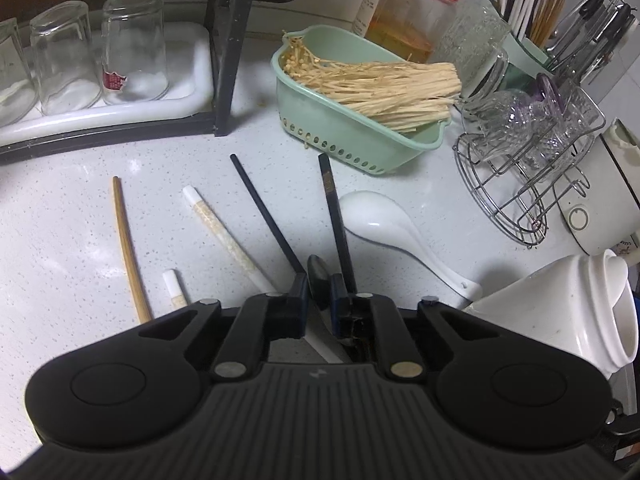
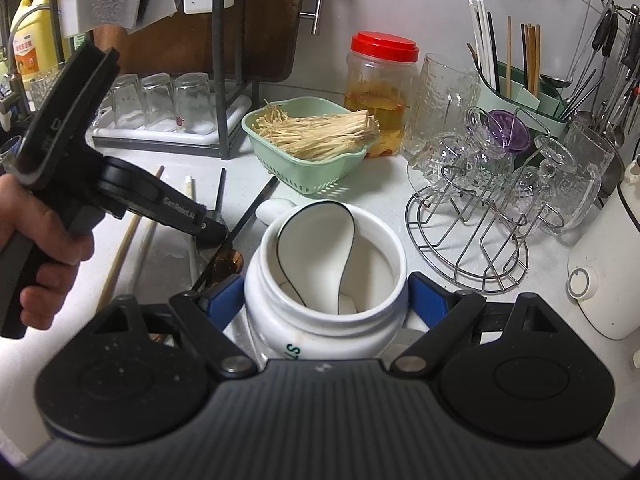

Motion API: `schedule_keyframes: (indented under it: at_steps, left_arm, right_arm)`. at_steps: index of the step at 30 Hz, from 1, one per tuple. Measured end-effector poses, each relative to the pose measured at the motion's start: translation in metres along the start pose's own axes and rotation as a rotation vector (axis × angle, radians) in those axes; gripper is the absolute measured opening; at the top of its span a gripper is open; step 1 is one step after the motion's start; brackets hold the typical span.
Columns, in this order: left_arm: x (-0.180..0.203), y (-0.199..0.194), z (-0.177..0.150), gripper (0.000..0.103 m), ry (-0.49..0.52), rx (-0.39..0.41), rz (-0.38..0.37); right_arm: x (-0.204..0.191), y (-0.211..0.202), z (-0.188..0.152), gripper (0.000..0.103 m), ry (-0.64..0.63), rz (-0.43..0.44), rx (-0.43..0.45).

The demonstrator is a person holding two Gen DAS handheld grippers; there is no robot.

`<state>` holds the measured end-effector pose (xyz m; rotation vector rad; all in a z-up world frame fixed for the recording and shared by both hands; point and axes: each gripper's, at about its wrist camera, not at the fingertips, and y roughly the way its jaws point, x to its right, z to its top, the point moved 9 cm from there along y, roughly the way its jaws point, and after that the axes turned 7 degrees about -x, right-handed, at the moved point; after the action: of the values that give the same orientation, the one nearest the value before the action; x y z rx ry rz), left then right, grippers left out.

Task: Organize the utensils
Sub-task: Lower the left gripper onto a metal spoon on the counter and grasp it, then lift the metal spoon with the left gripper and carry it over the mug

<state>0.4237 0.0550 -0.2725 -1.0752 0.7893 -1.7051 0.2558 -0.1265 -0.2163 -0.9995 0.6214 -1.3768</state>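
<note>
left wrist view alone shows my left hand-held gripper [image 1: 320, 292] nearly closed, jaws pinching a dark metal spoon [image 1: 318, 274] on the table [image 1: 60, 240], among scattered chopsticks [image 1: 264, 210]. right wrist view alone shows my right hand-held gripper [image 2: 326, 300] spread wide around the white jar [image 2: 324, 308], blue pads against its sides; a white spoon [image 2: 316, 236] stands inside.

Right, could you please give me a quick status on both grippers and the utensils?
Left gripper pinching metal spoon on counter. Right gripper clamped on white jar. Black chopsticks crowd the spoon.
</note>
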Motion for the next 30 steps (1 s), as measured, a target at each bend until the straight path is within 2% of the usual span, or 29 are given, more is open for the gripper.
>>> schedule_keyframes:
  at_steps: [14, 20, 30]
  left_arm:
    - [0.004, -0.036, 0.023, 0.002, -0.004, 0.101, 0.024]
    - [0.018, -0.058, 0.029, 0.002, 0.021, 0.157, 0.052]
    - [0.045, -0.080, 0.030, 0.002, 0.052, 0.198, 0.098]
  right_arm:
    - [0.001, 0.000, 0.000, 0.090, -0.007, 0.003, -0.002]
    - [0.001, 0.001, 0.000, 0.090, -0.015, 0.006, -0.004]
    - [0.001, 0.000, 0.000, 0.090, -0.035, 0.020, 0.007]
